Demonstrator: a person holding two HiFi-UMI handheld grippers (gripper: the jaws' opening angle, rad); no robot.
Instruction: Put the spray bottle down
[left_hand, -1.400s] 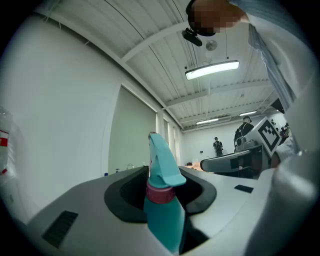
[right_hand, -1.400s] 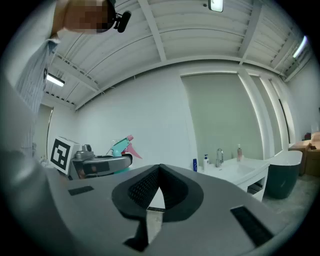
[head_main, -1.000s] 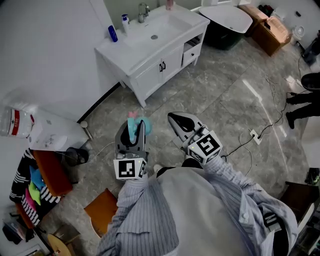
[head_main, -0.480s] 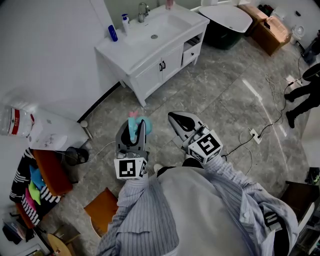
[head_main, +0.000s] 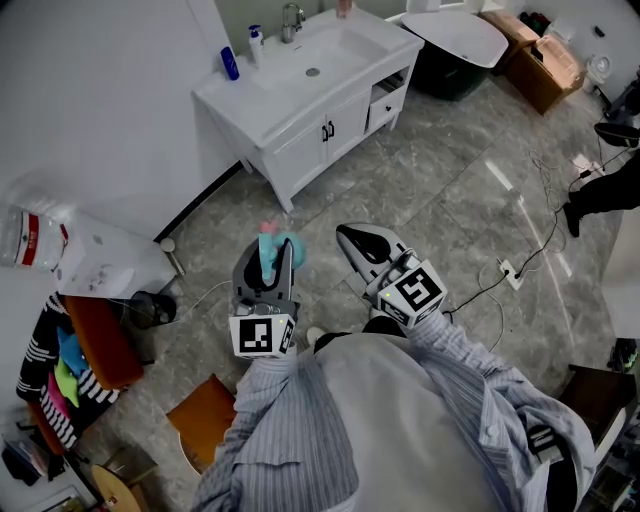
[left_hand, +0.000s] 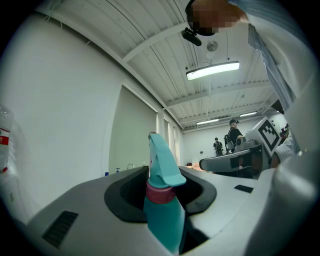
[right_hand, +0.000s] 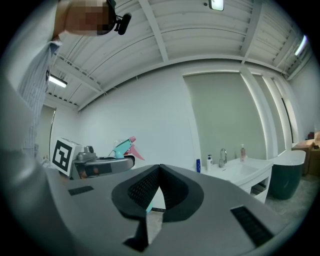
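My left gripper (head_main: 267, 256) is shut on a teal spray bottle (head_main: 281, 246) with a pink nozzle, held level above the grey tiled floor. In the left gripper view the spray bottle (left_hand: 162, 205) stands upright between the jaws of my left gripper (left_hand: 165, 174), its pink collar and teal trigger head rising above them. My right gripper (head_main: 346, 236) hovers just to its right, shut with nothing in it. In the right gripper view my right gripper (right_hand: 159, 170) has its pads meeting at the tip, and the spray bottle (right_hand: 122, 146) shows off to the left.
A white vanity with a sink (head_main: 300, 95) stands ahead by the wall, with a blue bottle (head_main: 230, 64) on it. A dark tub (head_main: 450, 45) and cardboard boxes (head_main: 545, 65) lie beyond. A power strip (head_main: 510, 272) trails cable. An orange stool (head_main: 203, 420) is near my left.
Both grippers hold still with the bottle in the left jaws. A person's feet at the right edge have shifted further out of view.
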